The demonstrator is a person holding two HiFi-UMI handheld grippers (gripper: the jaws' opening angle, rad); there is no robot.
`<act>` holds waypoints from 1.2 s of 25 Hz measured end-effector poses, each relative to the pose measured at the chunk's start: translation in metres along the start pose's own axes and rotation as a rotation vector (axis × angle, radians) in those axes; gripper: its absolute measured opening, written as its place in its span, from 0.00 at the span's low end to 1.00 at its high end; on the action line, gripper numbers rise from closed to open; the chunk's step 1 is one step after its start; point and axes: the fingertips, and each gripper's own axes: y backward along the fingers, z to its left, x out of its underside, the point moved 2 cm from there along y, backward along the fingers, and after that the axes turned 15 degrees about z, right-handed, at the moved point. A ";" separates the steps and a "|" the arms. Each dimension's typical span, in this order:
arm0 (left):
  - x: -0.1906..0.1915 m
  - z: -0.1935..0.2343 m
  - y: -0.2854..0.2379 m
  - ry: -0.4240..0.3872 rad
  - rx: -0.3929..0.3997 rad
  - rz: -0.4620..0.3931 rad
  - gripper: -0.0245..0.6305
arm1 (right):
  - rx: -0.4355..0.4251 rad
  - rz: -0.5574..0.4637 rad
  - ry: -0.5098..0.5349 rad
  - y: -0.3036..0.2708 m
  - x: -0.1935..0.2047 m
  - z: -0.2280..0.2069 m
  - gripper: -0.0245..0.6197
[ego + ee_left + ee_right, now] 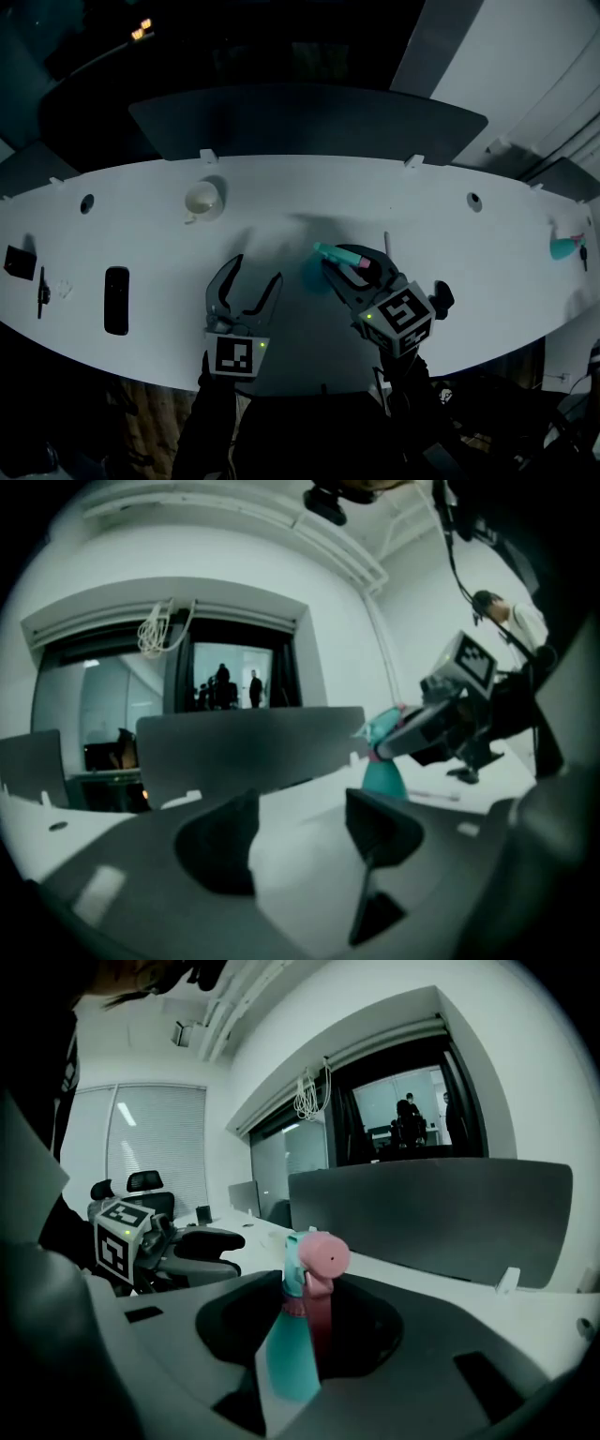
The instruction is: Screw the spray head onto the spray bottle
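the right claw (356,265) is gripping the spray head (323,1255) just under its nozzle, jaws closed on it. the bottle (384,778) is standing below it on the bench (281,187), right of centre on the near side. the left claw (300,827) is hanging half open with nothing between its jaws, just left of the bottle and not touching it.

by my reading, the head is sitting on the neck and the screwing-on is under way. to do it well, the left claw should be closing on the bottle's body to stop it spinning. the right should be keeping the head square over the neck and turning in short rolls, regripping rather than over-twisting.

the bottle is showing as a small teal cone, widening to its base. the head is pink and teal, with a round nozzle face and a pink trigger hanging down. whether the collar is fully seated i cannot tell.
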 end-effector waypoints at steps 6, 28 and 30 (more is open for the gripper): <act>0.001 -0.011 -0.003 0.037 0.037 0.001 0.48 | 0.016 -0.045 -0.013 0.003 0.009 0.006 0.24; -0.020 0.007 0.018 0.060 -0.063 -0.103 0.37 | 0.200 -0.235 -0.032 0.083 0.005 -0.019 0.16; -0.025 0.006 0.021 0.048 -0.085 -0.125 0.20 | 0.215 -0.231 -0.010 0.083 0.004 -0.016 0.16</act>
